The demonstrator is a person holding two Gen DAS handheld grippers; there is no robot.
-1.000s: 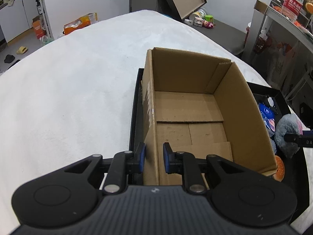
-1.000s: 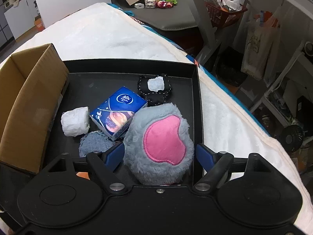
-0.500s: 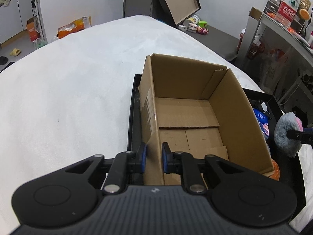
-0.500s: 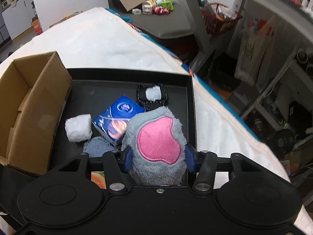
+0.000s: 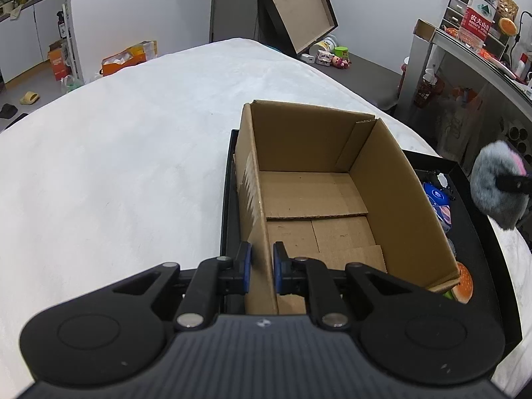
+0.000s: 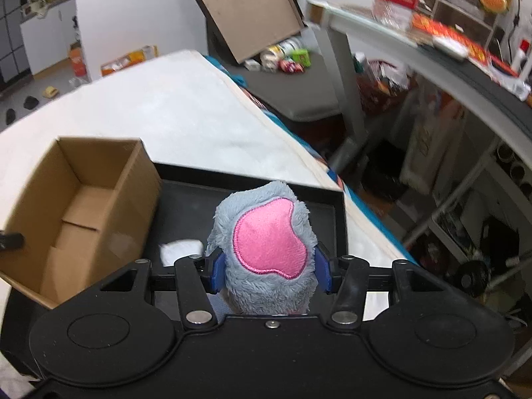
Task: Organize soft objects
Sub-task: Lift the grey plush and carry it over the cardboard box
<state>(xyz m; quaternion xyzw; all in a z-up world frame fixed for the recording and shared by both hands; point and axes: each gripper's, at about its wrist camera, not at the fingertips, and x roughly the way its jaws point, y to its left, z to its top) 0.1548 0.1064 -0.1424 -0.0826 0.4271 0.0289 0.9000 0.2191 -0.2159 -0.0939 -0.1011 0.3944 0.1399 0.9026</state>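
Note:
An open cardboard box (image 5: 299, 136) stands empty at the left end of a black tray (image 5: 478, 232). My left gripper (image 5: 261, 262) is shut on the box's near left wall, one blue pad on each side of the cardboard. My right gripper (image 6: 269, 272) is shut on a grey plush toy with a pink patch (image 6: 269, 242) and holds it in the air above the tray (image 6: 186, 196), to the right of the box (image 6: 83, 206). In the left wrist view the plush (image 5: 495, 186) hangs at the far right, above the tray's edge.
A blue tissue pack (image 5: 439, 202) and a burger-shaped toy (image 5: 464, 282) lie in the tray beside the box, with a white roll (image 6: 181, 249) below the plush. The tray rests on a white blanket (image 5: 133, 166). A cluttered desk (image 6: 432, 53) stands at the right.
The right gripper's jaws closed on the grey plush and lifted it off the tray. The left gripper's jaws tightened on the box wall and stayed in place.

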